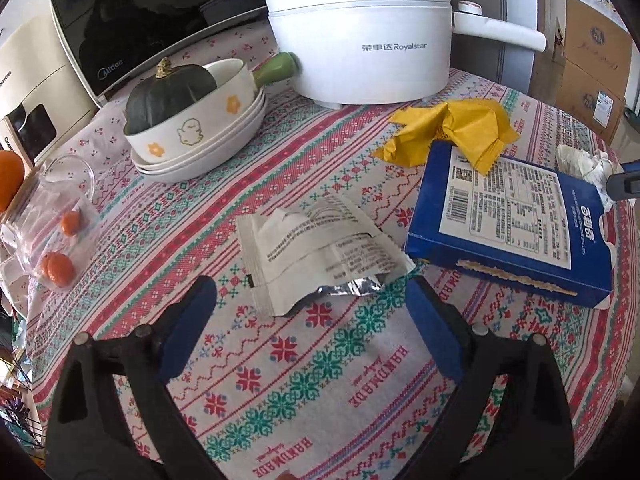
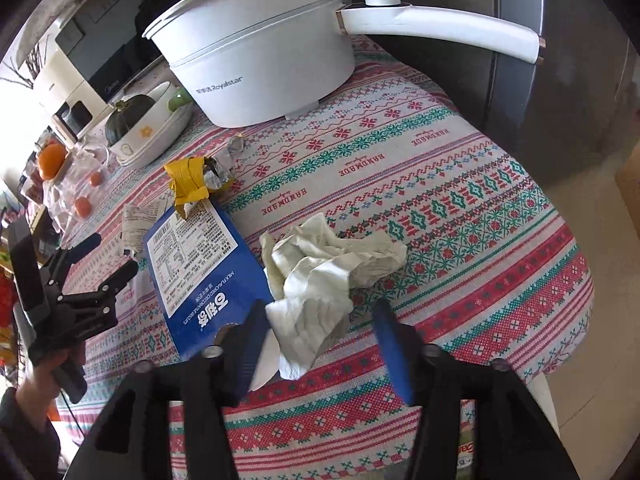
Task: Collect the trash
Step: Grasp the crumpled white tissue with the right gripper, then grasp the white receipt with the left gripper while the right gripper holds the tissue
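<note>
The left gripper [image 1: 312, 292] hangs over the patterned tablecloth [image 1: 304, 380], its two blue-padded tongs wide apart and holding nothing. Just beyond its tips lies one white foil wrapper [image 1: 316, 256], flat on the cloth, torn end showing silver. To the right of that wrapper sits one blue biscuit box [image 1: 508, 236], label side up. The right gripper [image 2: 320, 344] has its tongs spread too, with nothing clamped; one crumpled white tissue [image 2: 328, 272] lies on the cloth between and just past its tips, touching the box's right edge. Beyond the box rests one crumpled yellow wrapper [image 1: 452, 132], overlapping the box's far edge. At the far left stands a clear jar [image 1: 56, 232] with two small oranges inside, then a stack of white dishes [image 1: 208, 152] carrying a dark green squash [image 1: 168, 96]. Farthest back stands one white electric pot [image 1: 360, 40] with a long handle, a microwave [image 1: 120, 28] to its left, and cardboard boxes [image 1: 588, 64] at the far right.
</note>
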`<state>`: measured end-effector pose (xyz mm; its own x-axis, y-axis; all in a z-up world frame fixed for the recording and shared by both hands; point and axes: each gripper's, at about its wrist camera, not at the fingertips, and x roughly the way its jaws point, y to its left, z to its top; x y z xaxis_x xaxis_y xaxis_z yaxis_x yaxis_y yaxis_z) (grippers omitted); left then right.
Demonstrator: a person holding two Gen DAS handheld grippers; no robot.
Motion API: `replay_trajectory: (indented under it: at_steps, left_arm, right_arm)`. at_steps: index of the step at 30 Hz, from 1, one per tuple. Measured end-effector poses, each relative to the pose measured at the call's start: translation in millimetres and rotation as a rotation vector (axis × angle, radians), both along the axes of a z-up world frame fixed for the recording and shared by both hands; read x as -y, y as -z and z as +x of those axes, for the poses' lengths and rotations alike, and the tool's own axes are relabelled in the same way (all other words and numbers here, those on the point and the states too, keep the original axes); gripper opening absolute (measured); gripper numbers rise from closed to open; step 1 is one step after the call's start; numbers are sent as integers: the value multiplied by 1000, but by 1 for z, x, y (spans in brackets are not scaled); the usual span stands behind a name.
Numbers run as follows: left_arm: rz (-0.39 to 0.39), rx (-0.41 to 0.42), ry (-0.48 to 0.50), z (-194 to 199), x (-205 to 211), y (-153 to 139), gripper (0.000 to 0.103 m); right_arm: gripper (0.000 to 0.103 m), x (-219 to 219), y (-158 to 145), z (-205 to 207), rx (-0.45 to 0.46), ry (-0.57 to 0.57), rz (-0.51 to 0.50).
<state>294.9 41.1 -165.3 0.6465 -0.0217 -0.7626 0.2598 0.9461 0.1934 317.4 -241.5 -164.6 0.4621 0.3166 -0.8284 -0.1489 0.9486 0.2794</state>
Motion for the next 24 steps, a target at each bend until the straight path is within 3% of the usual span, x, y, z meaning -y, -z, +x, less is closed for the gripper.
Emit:
replay_trajectory:
  at_steps: [2, 7, 10, 11, 13, 15, 17, 18, 21, 24]
  left_arm:
    - [7, 1, 16, 4, 2, 1, 92]
    - [-7, -48, 70, 15, 2, 8, 71]
    - [-59, -69, 87, 21, -2, 9, 60]
    - [-91, -80, 87, 23, -4, 9, 58]
    - [-158, -104, 83, 27, -10, 10, 50]
    - [-180, -114, 79, 30, -13, 10, 47]
    - [-185, -115, 70, 28, -12, 8, 31]
    - [-195, -122, 62, 29, -14, 7, 4]
    - [-241, -151, 29, 32, -20, 6, 0]
    - [-229, -157, -1, 28, -20, 4, 0]
  right_arm:
    - [75, 5, -4, 3, 7, 19, 2]
    - [75, 9, -6, 11, 10, 33, 49]
    - [73, -3, 2, 14, 1, 4, 20]
    - [70, -7, 4, 14, 1, -2, 14]
    - [45, -12, 11, 15, -8, -4, 8]
    - [43, -10, 13, 16, -5, 22, 34]
    - [40, -7, 13, 16, -11, 44, 56]
    - [38, -5, 13, 16, -12, 50, 69]
    - [36, 1, 7, 12, -6, 71, 87]
    - [35, 6, -3, 5, 11, 81, 84]
